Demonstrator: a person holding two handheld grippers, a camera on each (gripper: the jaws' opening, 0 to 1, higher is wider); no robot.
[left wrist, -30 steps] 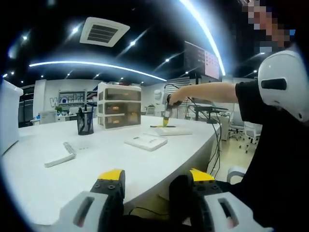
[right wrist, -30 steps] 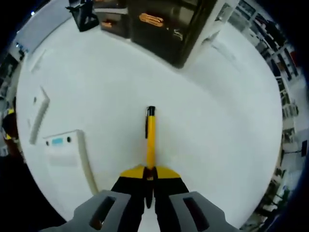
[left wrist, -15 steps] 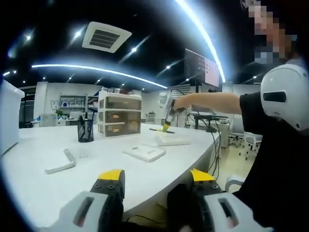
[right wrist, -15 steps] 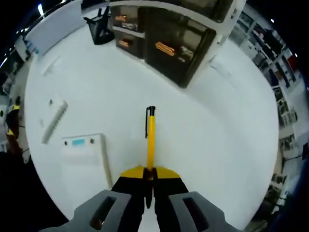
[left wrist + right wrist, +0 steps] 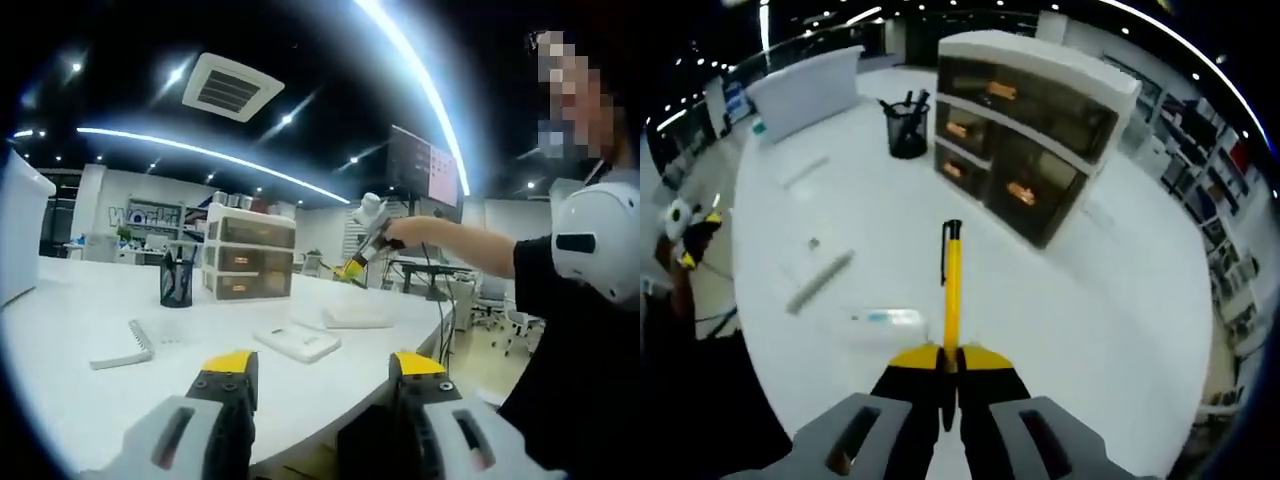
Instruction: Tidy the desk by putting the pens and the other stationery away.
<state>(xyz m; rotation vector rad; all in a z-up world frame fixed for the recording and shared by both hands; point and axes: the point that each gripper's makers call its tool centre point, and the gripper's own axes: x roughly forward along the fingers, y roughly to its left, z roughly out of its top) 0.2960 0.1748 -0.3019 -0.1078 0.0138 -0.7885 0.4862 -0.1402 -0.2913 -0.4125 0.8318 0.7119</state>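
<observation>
the right gripper (image 5: 950, 368) has its jaws closed on the lower end of a yellow pen (image 5: 952, 298), which sticks straight out ahead of them with its black clip end farthest away, held in the air above the white desk (image 5: 1110, 300). beyond the pen stands a white drawer unit (image 5: 1032, 130) with three dark translucent drawers (orange shapes show faintly through their fronts), and just beside it a black mesh pen cup (image 5: 906, 128) with dark pens standing in it. on the desk nearer the gripper lie a flat white pad (image 5: 880, 322) with a small blue mark and a spiral notebook (image 5: 818, 282), apart from each other. in the left gripper view the left gripper (image 5: 322, 368) hangs at the desk's near edge with its yellow-tipped jaws spread wide and nothing between them. the same view shows the person's outstretched arm (image 5: 460, 245) holding the other gripper up above the far side of the desk, well clear of the surface, with another flat white pad (image 5: 356, 318) lying below it.
</observation>
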